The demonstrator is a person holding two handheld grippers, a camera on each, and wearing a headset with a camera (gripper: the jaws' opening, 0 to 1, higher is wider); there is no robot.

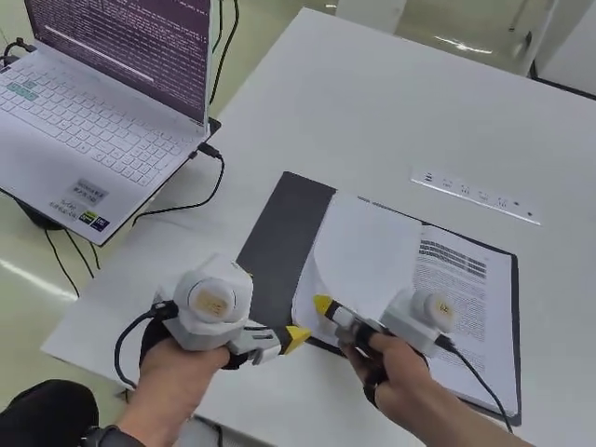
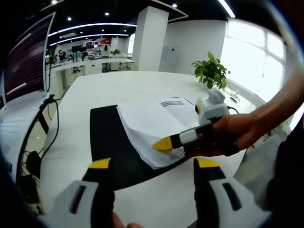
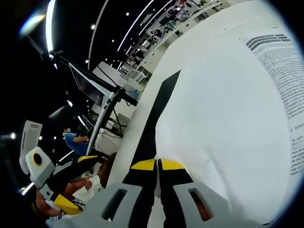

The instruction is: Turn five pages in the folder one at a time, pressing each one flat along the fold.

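1. Open flat on the white table [image 1: 372, 93], near its front edge: the folder [image 1: 279, 237], with the black inner cover bare on the left and a printed sheet [image 1: 470, 279] lying flat on the right.
2. Lifted off that stack and curling over toward the black cover: one white page [image 1: 368, 247], blank on the side facing up.
3. Clamped on the page's lower left edge: the right gripper [image 1: 324, 305], yellow tips pressed together, gripped from behind by a hand [image 1: 400, 368].
4. Just left of it, near the folder's front left corner: the left gripper [image 1: 292, 339], jaws spread wide with nothing between them in the left gripper view. Hard to tell whether it touches the table.
5. Farther out, at the table's left corner: an open laptop [image 1: 102, 102] with a black cable [image 1: 186, 200] plugged into its side.
6. Beyond the folder, toward the far right: a flat white socket strip [image 1: 475, 196].
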